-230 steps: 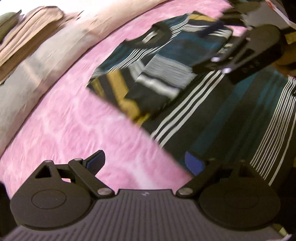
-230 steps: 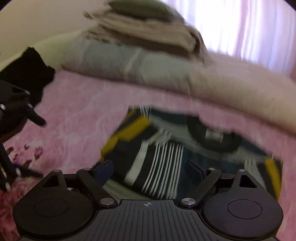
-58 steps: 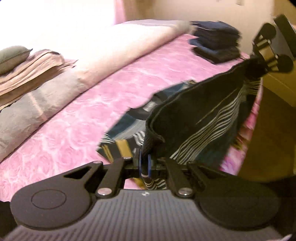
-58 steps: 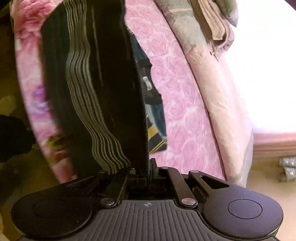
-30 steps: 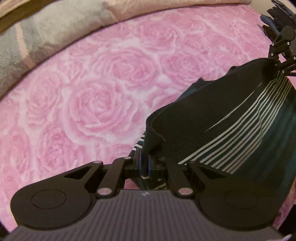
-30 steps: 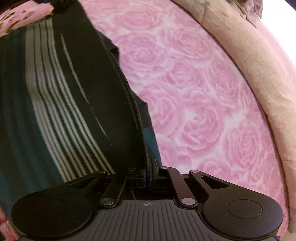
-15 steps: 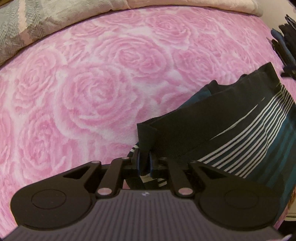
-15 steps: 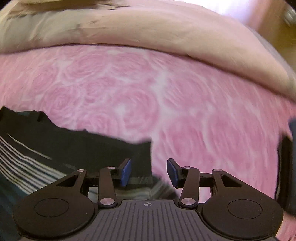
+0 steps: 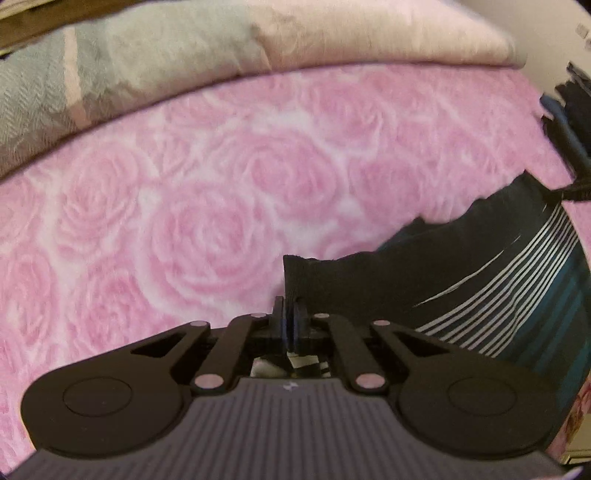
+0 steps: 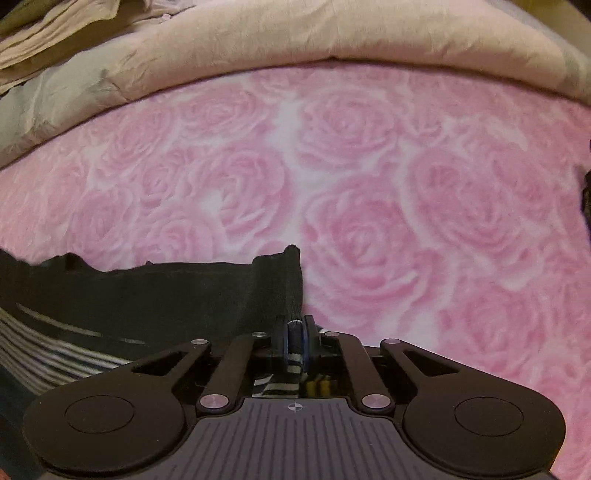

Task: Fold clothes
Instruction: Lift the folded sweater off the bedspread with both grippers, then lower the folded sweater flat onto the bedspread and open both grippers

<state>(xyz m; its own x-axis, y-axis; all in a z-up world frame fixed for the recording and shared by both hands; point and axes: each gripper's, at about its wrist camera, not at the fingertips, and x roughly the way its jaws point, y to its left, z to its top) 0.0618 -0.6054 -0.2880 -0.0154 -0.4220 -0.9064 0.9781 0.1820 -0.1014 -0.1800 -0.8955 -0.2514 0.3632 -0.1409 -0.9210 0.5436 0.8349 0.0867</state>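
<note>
A black shirt with white and teal stripes (image 9: 498,295) lies folded over on the pink rose bedspread (image 9: 221,206). My left gripper (image 9: 290,325) pinches the black hem at its left corner, the jaws closing tight on the cloth. In the right wrist view the same shirt (image 10: 129,295) stretches off to the left. My right gripper (image 10: 295,339) grips the hem's right corner, with dark fabric between the blue pads and the jaws closing onto it. A dark shape at the far right edge of the left wrist view (image 9: 572,147), likely the right gripper, meets the shirt's far corner.
A rolled grey and beige blanket (image 9: 184,55) runs along the far side of the bed (image 10: 332,40). Folded beige cloth (image 10: 55,22) sits on top of it at the left. Something dark (image 10: 587,192) pokes in at the right edge.
The right gripper stood open beside the hem corner half a second ago and now is shut on it. The left gripper kept its pinch and the hem lies flatter.
</note>
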